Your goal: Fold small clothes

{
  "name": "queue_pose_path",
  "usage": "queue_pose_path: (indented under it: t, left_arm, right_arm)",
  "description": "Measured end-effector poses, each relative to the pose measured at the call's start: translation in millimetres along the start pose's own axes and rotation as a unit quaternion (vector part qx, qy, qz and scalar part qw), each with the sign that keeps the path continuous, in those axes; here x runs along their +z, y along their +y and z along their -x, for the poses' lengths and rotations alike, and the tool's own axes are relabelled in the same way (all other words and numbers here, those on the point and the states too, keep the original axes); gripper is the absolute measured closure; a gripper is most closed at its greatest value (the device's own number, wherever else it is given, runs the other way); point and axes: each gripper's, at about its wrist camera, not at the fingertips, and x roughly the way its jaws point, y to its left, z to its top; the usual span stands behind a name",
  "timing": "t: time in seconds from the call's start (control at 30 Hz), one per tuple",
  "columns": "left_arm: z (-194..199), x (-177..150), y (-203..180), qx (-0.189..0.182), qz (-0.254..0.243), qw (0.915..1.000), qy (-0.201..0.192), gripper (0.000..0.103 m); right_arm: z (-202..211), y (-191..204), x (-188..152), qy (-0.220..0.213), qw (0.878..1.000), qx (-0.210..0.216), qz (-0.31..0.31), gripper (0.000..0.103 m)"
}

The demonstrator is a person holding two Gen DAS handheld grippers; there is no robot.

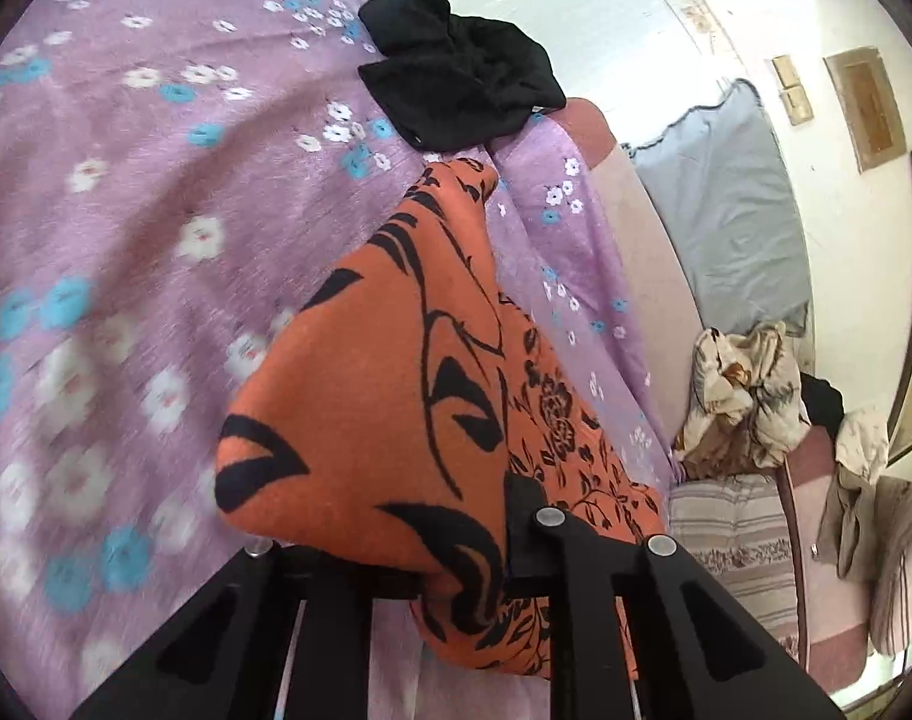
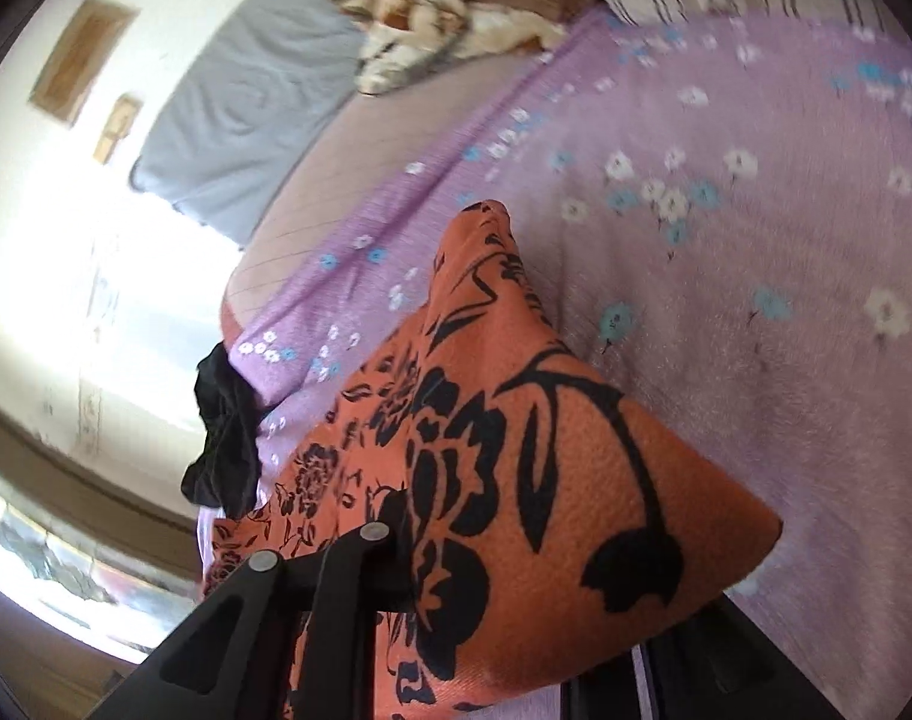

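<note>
An orange garment with a black floral print hangs lifted off the purple flowered bedsheet. My left gripper is shut on one edge of it. The cloth drapes over the jaws, and only the right finger shows. In the right wrist view the same orange garment bunches over my right gripper, which is shut on another edge. Its left finger shows and the other is hidden under the fabric. The far end of the garment still trails on the bedsheet.
A crumpled black garment lies near the bed's edge, also seen as the black garment. A grey pillow, a crumpled beige patterned cloth and a striped pillow sit by the wall. More clothes are heaped at the right.
</note>
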Motion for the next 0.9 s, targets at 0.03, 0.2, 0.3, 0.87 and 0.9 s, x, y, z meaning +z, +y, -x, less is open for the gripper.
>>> queue_pose_path:
  t: [0.03, 0.2, 0.3, 0.87, 0.9]
  left_arm:
    - [8.1, -5.5, 1.5, 0.003, -0.001, 1.0000, 0.001, 0.086]
    - [23.7, -36.8, 18.0, 0.074, -0.001, 0.9969, 0.028, 0.083]
    - [15.1, -40.2, 29.4, 0.113, 0.013, 0.9922, 0.052, 0.074]
    - [32.2, -6.8, -2.0, 0.232, -0.164, 0.9585, 0.021, 0.059]
    - [15.5, -6.5, 12.9, 0.234, -0.137, 0.9603, 0.064, 0.060]
  right_arm:
    - [10.6, -0.4, -4.0, 0.003, 1.000, 0.005, 0.001, 0.084]
    - [40.9, -12.9, -20.0, 0.020, 1.000, -0.007, 0.001, 0.084]
    - [22.1, -32.8, -25.2, 0.064, 0.997, -0.046, -0.015, 0.084]
    - [29.8, -39.4, -18.8, 0.065, 0.995, -0.010, -0.079, 0.075]
    - [35.1, -25.3, -17.4, 0.053, 0.997, -0.012, -0.050, 0.076]
